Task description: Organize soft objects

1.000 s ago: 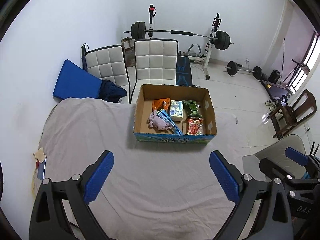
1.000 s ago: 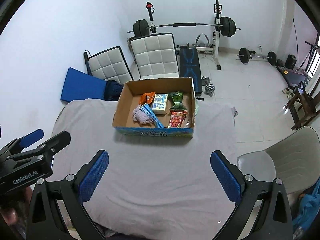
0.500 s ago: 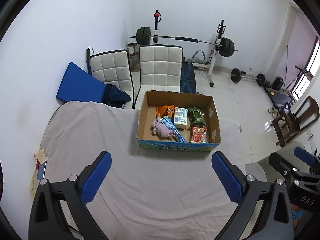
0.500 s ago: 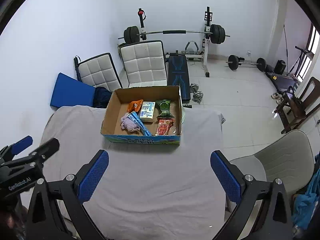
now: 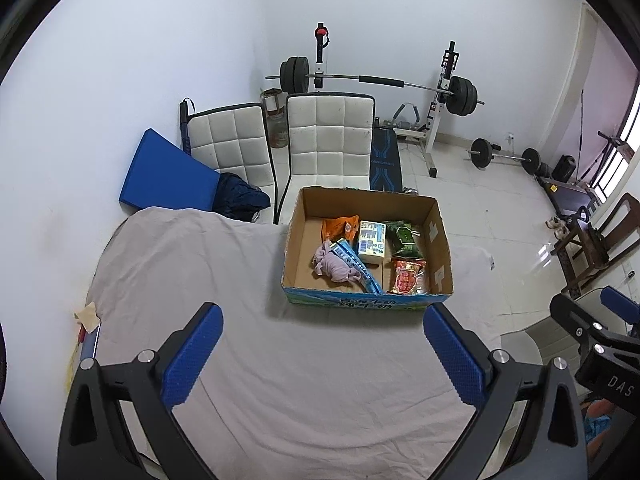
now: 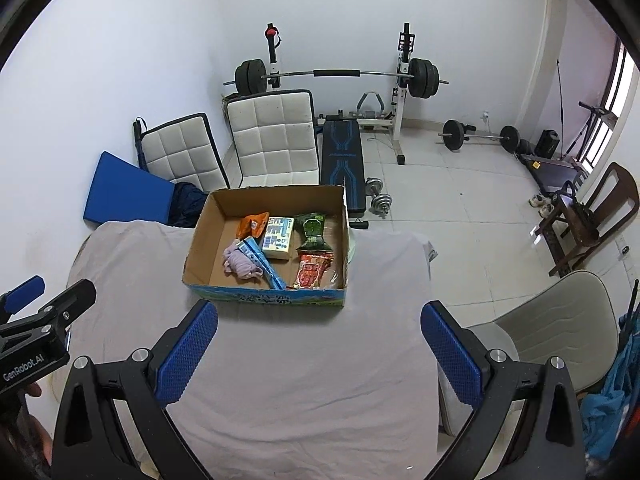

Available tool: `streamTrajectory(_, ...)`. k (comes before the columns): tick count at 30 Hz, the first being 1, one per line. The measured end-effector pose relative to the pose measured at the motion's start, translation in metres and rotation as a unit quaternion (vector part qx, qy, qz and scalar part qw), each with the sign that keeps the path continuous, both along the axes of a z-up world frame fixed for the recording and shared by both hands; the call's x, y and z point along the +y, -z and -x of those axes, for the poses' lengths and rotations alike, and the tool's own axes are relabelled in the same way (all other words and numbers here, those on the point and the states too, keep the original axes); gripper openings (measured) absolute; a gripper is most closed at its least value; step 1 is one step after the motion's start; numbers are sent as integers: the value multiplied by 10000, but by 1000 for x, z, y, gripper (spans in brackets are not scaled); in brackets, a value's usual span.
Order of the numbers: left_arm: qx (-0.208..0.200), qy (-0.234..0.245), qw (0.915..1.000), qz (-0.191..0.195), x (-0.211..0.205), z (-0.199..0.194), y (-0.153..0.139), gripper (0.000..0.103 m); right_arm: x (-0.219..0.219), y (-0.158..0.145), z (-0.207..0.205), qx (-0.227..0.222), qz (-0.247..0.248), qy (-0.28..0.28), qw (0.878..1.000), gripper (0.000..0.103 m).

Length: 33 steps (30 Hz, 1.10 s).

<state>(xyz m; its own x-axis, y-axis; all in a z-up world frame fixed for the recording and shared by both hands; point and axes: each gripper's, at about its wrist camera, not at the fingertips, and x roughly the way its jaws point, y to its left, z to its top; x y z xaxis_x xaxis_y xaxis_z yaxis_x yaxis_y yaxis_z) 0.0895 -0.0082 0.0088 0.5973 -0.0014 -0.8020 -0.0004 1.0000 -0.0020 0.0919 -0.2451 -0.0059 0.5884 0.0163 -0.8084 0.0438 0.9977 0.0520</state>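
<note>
A cardboard box (image 5: 439, 236) stands on the grey-sheeted table (image 5: 208, 264), also in the right wrist view (image 6: 199, 240). Inside lie a pink soft toy (image 5: 334, 266), a blue packet (image 5: 356, 266), an orange pouch (image 5: 340, 229), a white-blue pack (image 5: 372, 240), a green packet (image 5: 405, 237) and a red packet (image 5: 408, 276). My left gripper (image 5: 322, 350) is open and empty, above the table short of the box. My right gripper (image 6: 320, 346) is open and empty, also short of the box (image 6: 199, 240).
Two white padded chairs (image 5: 328, 140) and a blue mat (image 5: 164, 176) stand behind the table. A weight bench with barbell (image 5: 384, 82) is by the far wall. A grey chair (image 6: 560, 320) is at the table's right. A paper scrap (image 5: 89, 315) lies at the table's left edge.
Both grippers have pulled back and risen from the box, which now looks smaller and farther. Both stay open and empty. The box contents have not moved.
</note>
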Motion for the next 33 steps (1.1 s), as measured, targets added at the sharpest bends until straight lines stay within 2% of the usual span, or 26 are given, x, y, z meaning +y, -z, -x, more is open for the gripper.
streamTrajectory(33,36,-17,9999,-102,-3,-6,10,103,4,-3,-6,-111,185,-11,9998,103)
